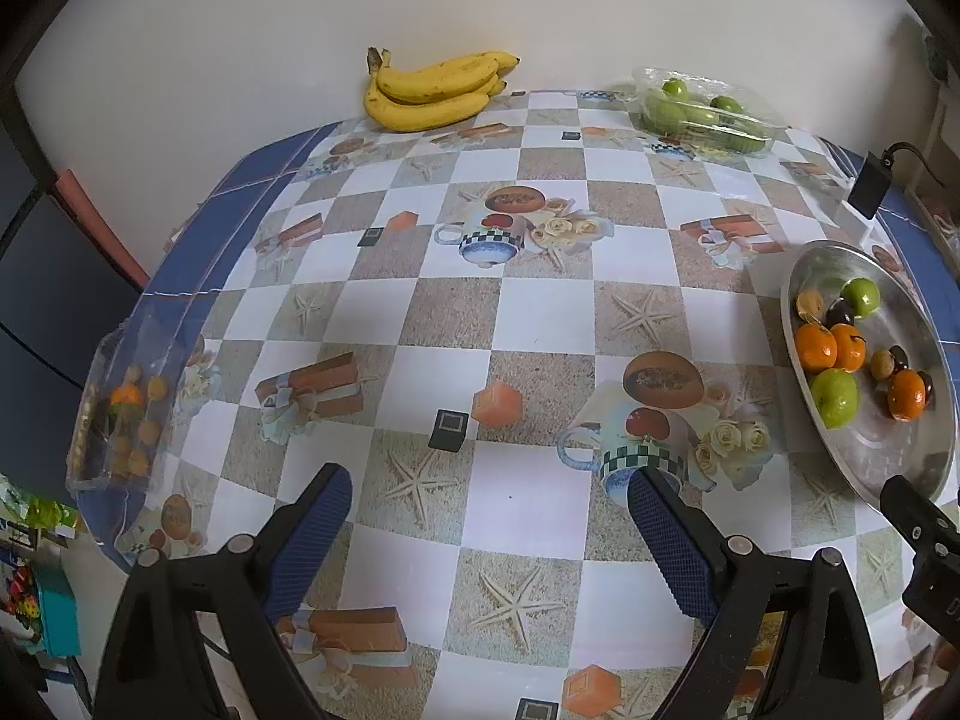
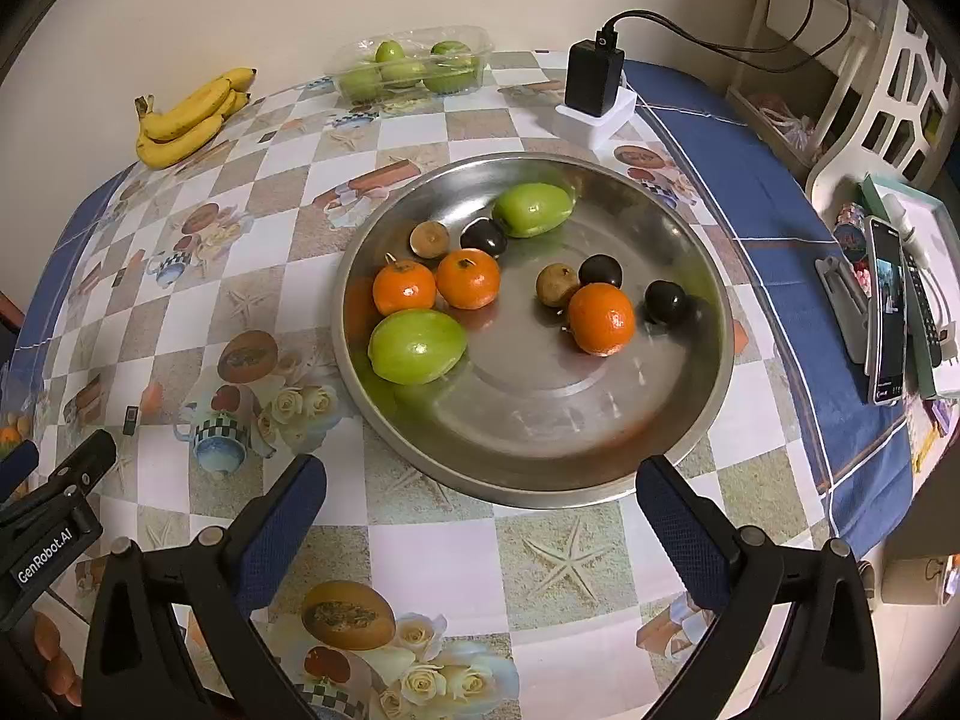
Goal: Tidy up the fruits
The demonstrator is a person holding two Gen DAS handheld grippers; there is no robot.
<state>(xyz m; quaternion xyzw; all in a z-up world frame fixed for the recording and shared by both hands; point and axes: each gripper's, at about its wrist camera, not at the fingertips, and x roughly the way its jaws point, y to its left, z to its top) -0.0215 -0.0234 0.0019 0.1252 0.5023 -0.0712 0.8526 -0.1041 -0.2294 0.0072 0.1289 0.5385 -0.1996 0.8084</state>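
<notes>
1. Checkered tablecloth (image 1: 528,324) with printed teapots, starfish and roses covered the whole table, blue border round the edge, plain pale wall behind.
2. Left wrist view: the left gripper (image 1: 489,501) hung over the near part of the cloth with its blue-padded jaws wide apart, nothing between them.
3. At the far edge against the wall lay a bunch of yellow bananas (image 1: 435,90). Off to the right of it sat a clear plastic clamshell of green fruits (image 1: 705,111).
4. On the left edge there was another clear plastic box with small orange fruits inside (image 1: 123,420), hard to make out through the glare.
5. Far right, a round shiny metal tray (image 1: 900,450) held the mixed fruit, and a bit of the other gripper's black body poked in at the lower right.
6. Right wrist view: the right gripper (image 2: 480,495) sat just in front of the tray (image 2: 540,456), jaws spread wide and empty too.
7. In the tray: three orange tangerines (image 2: 601,318), two big green fruits (image 2: 417,346), three small dark purple-black round fruits (image 2: 665,302) and two small brown ones (image 2: 557,284). Some touched each other, the near half of the tray was bare.
8. Behind the tray stood a black box with a cable on a white base (image 2: 594,81), and a smartphone (image 2: 887,318) leaned upright at the right side.
</notes>
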